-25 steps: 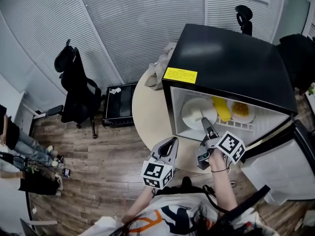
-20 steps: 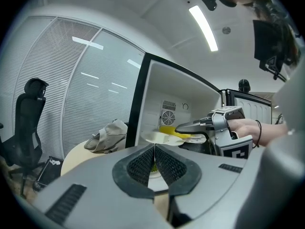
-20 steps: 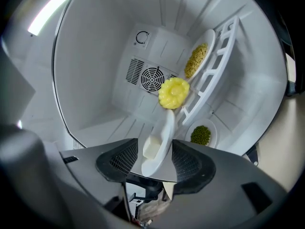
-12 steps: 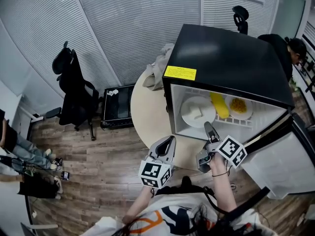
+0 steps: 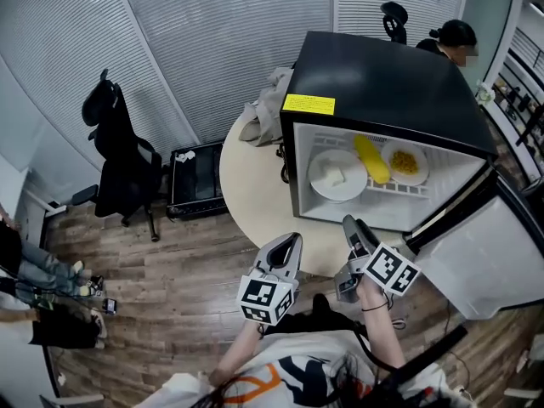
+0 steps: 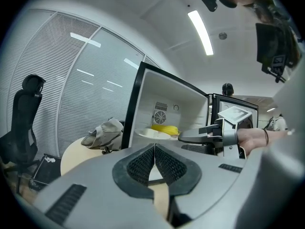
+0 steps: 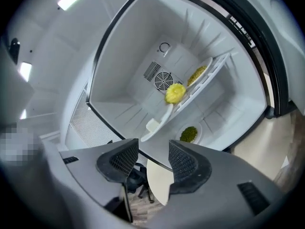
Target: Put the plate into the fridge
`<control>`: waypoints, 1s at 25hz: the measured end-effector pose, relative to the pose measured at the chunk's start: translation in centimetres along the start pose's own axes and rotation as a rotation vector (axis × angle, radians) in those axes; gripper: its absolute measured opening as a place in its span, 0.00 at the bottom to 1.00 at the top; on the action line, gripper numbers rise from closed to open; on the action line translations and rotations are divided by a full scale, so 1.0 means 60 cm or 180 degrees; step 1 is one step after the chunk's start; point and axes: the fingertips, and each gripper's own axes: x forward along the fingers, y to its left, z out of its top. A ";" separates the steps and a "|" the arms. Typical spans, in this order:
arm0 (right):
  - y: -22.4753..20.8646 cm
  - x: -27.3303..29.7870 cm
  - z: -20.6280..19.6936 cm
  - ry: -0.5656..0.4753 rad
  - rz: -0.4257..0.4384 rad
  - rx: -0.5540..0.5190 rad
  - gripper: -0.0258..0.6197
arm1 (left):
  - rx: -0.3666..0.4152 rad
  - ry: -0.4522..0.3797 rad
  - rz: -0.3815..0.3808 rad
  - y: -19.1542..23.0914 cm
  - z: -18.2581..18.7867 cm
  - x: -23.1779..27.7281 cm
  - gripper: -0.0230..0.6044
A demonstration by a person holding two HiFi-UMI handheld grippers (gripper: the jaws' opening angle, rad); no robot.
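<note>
The white round plate is sitting on the white wire shelf inside the open black mini fridge, in the upper right of the head view, and a small white block is lying on it. A long yellow food item is lying just beside the plate, and a second small plate of yellow food is resting further right. The fridge is standing on a round beige table. The left gripper is hovering at lower centre, its jaws pressing together with nothing between them. The right gripper is hovering just right of it, below the fridge opening, its jaws standing apart and holding nothing.
</note>
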 end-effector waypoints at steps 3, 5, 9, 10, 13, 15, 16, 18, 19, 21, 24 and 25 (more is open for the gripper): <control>0.010 -0.023 -0.023 0.0017 0.0031 -0.0141 0.32 | -0.0021 0.0013 -0.0070 -0.011 -0.009 -0.018 0.06; 0.011 -0.037 -0.043 0.0053 0.0036 -0.0170 0.27 | -0.0040 0.0028 -0.0107 -0.016 -0.017 -0.029 0.06; 0.010 -0.067 -0.080 0.0115 0.0004 -0.0194 0.24 | -0.0086 0.0081 -0.0180 -0.027 -0.037 -0.050 0.06; 0.011 -0.075 -0.088 0.0131 -0.0006 -0.0211 0.23 | -0.0103 0.0093 -0.0199 -0.031 -0.042 -0.056 0.06; 0.013 -0.095 -0.109 0.0170 -0.0038 -0.0305 0.21 | -0.0156 0.0117 -0.0251 -0.040 -0.056 -0.069 0.06; 0.013 -0.104 -0.122 0.0204 -0.0057 -0.0350 0.19 | -0.0192 0.0128 -0.0275 -0.046 -0.065 -0.075 0.06; 0.013 -0.109 -0.128 0.0222 -0.0073 -0.0374 0.18 | -0.0211 0.0135 -0.0286 -0.049 -0.069 -0.079 0.06; 0.012 -0.118 -0.138 0.0266 -0.0108 -0.0437 0.15 | -0.0245 0.0144 -0.0298 -0.053 -0.074 -0.085 0.06; 0.013 -0.121 -0.143 0.0287 -0.0121 -0.0469 0.15 | -0.0259 0.0141 -0.0296 -0.054 -0.074 -0.088 0.06; 0.016 -0.125 -0.150 0.0324 -0.0127 -0.0520 0.14 | -0.0279 0.0115 -0.0278 -0.054 -0.072 -0.095 0.06; 0.024 -0.126 -0.157 0.0388 -0.0099 -0.0602 0.13 | -0.0303 0.0070 -0.0227 -0.053 -0.067 -0.102 0.06; 0.026 -0.126 -0.161 0.0409 -0.0084 -0.0628 0.13 | -0.0310 0.0059 -0.0205 -0.052 -0.065 -0.104 0.06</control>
